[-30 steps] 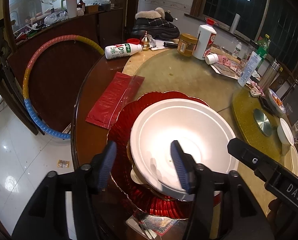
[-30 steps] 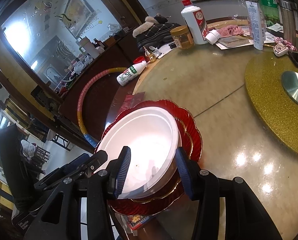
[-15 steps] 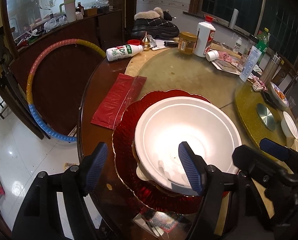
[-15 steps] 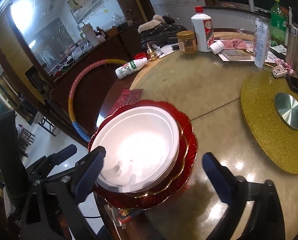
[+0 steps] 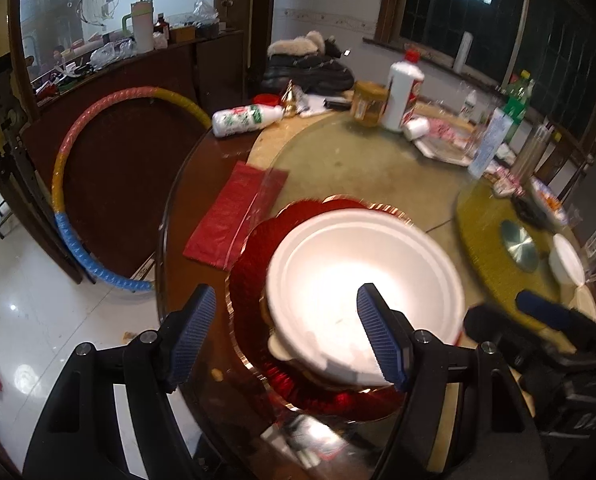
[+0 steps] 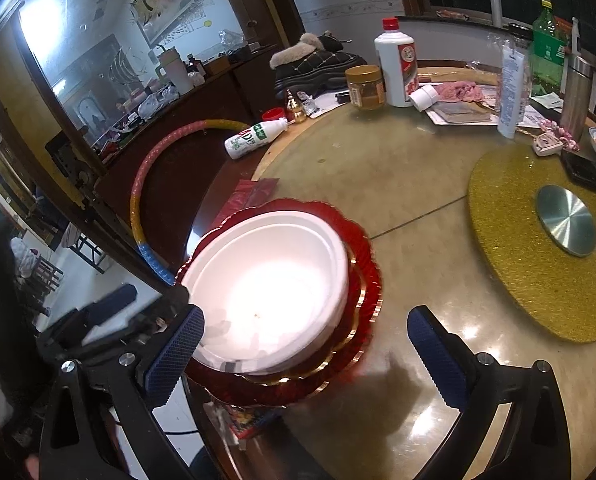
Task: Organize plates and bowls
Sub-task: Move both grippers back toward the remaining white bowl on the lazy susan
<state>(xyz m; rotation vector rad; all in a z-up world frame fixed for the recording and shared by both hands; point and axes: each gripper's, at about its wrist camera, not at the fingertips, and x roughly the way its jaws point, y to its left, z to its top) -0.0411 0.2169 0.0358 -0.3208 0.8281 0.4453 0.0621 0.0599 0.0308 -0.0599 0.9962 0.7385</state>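
Observation:
A white bowl sits on a stack of gold-rimmed red scalloped plates near the round table's front edge. It also shows in the right wrist view as the bowl on the red plates. My left gripper is open, hovering above the bowl's near-left rim and holding nothing. My right gripper is open, raised above the bowl's near edge and empty. A small white bowl and a plate lie at the far right.
A red plastic bag lies left of the plates. A gold turntable mat with a steel disc is on the right. Bottles, a jar, papers and a jacket crowd the far side. A hoop leans beside the table.
Both grippers have opened wide and pulled back and up from the white bowl's rim. The bowl stays on the red plates.

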